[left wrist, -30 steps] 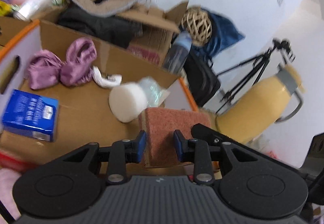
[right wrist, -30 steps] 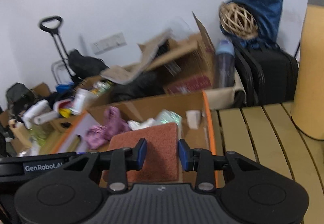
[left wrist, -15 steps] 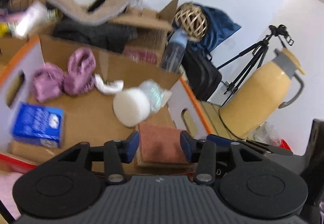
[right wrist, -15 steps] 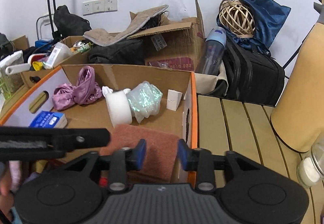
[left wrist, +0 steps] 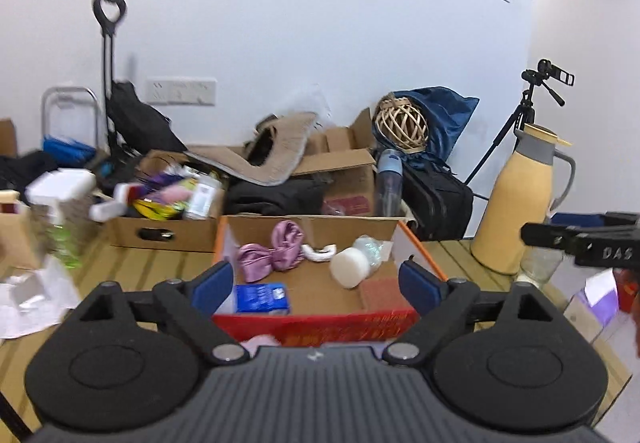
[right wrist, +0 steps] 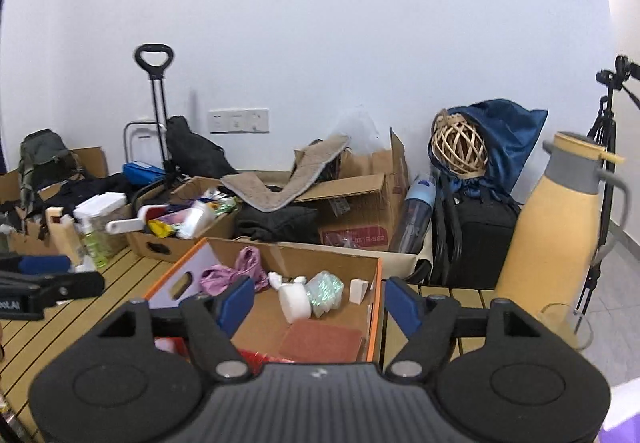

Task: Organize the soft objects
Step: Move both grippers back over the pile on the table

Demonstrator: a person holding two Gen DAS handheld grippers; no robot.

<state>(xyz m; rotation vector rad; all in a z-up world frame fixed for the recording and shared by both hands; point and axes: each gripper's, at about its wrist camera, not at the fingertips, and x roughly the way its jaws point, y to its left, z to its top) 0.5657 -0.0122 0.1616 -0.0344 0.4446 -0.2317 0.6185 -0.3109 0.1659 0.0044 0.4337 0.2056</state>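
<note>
- In the cardboard box (left wrist: pixel 308 227) on the slatted bench (right wrist: pixel 436 293), the red-brown sponge pad (right wrist: pixel 322 337) lies flat in the near right corner, its long axis running roughly across the box, parallel to the near wall.
- The white foam cylinder (left wrist: pixel 349 271) lies on its side just beyond the pad, one round end turned toward me.
- The purple cloth (left wrist: pixel 276 249) sits bunched toward the box's far left side, and the blue packet (left wrist: pixel 261 298) lies in its near left corner.
- My left tongs (left wrist: pixel 316 285) are spread wide and hold nothing; the pad lies beyond them, just inside the right tip.
- My right tongs (right wrist: pixel 320 307) are likewise spread and bare, with the pad below and between the tips.
- The yellow jug (left wrist: pixel 522 203) stands upright to the right of the box.
</note>
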